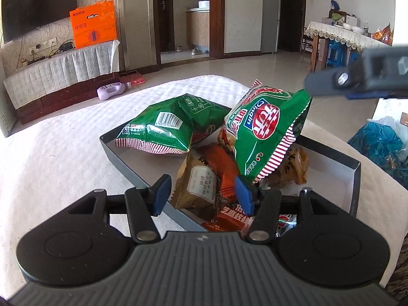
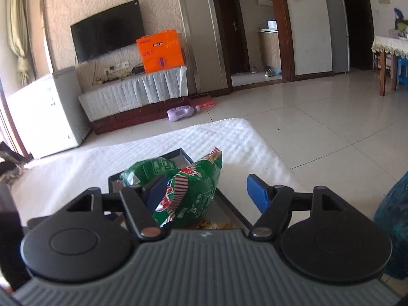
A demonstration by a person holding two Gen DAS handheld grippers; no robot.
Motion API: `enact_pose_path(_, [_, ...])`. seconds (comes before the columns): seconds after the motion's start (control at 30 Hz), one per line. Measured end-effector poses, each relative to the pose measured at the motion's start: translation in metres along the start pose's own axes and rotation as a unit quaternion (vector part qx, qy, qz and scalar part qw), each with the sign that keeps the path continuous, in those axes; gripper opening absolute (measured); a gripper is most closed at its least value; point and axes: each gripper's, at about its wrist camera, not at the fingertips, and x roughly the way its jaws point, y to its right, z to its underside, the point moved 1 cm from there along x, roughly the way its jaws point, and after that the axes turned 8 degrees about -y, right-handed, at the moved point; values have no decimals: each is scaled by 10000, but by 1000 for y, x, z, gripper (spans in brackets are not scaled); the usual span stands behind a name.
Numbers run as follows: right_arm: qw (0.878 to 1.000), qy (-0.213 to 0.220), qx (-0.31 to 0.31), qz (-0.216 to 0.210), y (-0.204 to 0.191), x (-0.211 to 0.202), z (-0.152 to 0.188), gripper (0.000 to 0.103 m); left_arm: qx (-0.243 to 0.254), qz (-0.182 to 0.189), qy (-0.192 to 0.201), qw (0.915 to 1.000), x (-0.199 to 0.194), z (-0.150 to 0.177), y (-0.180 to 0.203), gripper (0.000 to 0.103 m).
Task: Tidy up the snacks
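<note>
A dark shallow box (image 1: 119, 163) sits on the white cloth and holds several snacks. A green chip bag (image 1: 165, 127) lies flat at its far left. A second green chip bag (image 1: 262, 130) stands tilted on the pile of small brown (image 1: 196, 183) and orange packets (image 1: 221, 168). My left gripper (image 1: 204, 195) is open over the box's near edge, its right pad beside the tilted bag's lower corner. My right gripper (image 2: 207, 193) is open just above the tilted bag (image 2: 193, 193), and also shows in the left wrist view (image 1: 357, 76) at its top right.
A blue plastic bag (image 1: 382, 145) of more snacks lies right of the box, also in the right wrist view (image 2: 395, 216). The white cloth (image 1: 63, 158) spreads left of the box. Beyond lie tiled floor, a TV stand with an orange box (image 1: 93, 25), and a dining table (image 1: 339, 35).
</note>
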Motion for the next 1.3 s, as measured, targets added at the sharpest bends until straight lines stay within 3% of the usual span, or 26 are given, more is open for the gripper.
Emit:
enact_pose_path(0.1, [9994, -270, -228, 47, -8, 12, 3, 63, 30, 2, -2, 10000, -1, 0, 2, 62])
enact_pose_path(0.33, [9975, -521, -322, 340, -5, 20, 10, 62, 64, 8, 19, 10000, -3, 2, 4, 65])
enact_pose_path(0.8, [9947, -685, -429, 640, 0, 32, 16, 62, 126, -24, -8, 9999, -10, 12, 6, 71])
enact_pose_path(1.07, [9943, -706, -412, 678, 5, 27, 20, 62, -113, 85, 173, 9997, -28, 14, 12, 97])
enact_pose_path(1.13, [9953, -628, -327, 653, 7, 14, 24, 63, -126, -32, 256, 9996, -37, 16, 14, 102])
enact_pose_path(1.23, [9978, -429, 4, 508, 14, -14, 29, 63, -71, -527, 420, 9977, -54, 18, 14, 103])
enact_pose_path(1.3, [9987, -221, 193, 410, 17, -34, 36, 71, -39, -971, 515, 9939, -66, 20, 10, 103])
